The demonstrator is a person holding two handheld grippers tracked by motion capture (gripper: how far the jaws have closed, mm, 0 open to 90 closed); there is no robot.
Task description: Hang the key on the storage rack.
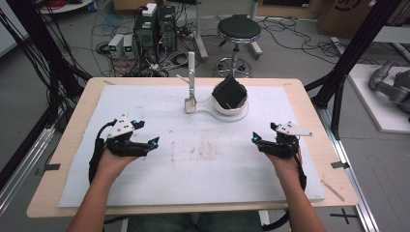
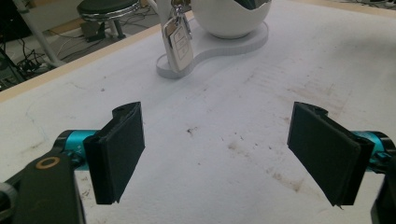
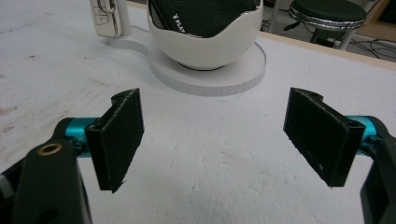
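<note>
Your left tool (image 1: 153, 140) and right tool (image 1: 255, 138) both gape wide and empty, with the key fob (image 1: 190, 103) hanging upright at about one o'clock from the left one, probably marginally nearer.

A black round stool (image 1: 239, 29) stands on the floor beyond the table's far edge. Computer towers (image 1: 155, 26) sit far left among tangled cables (image 1: 112, 21).

Left gripper (image 1: 153, 141) and right gripper (image 1: 255, 139) are each held low over the surface, well apart, pointing inward; jaws on both spread wide, empty.
</note>
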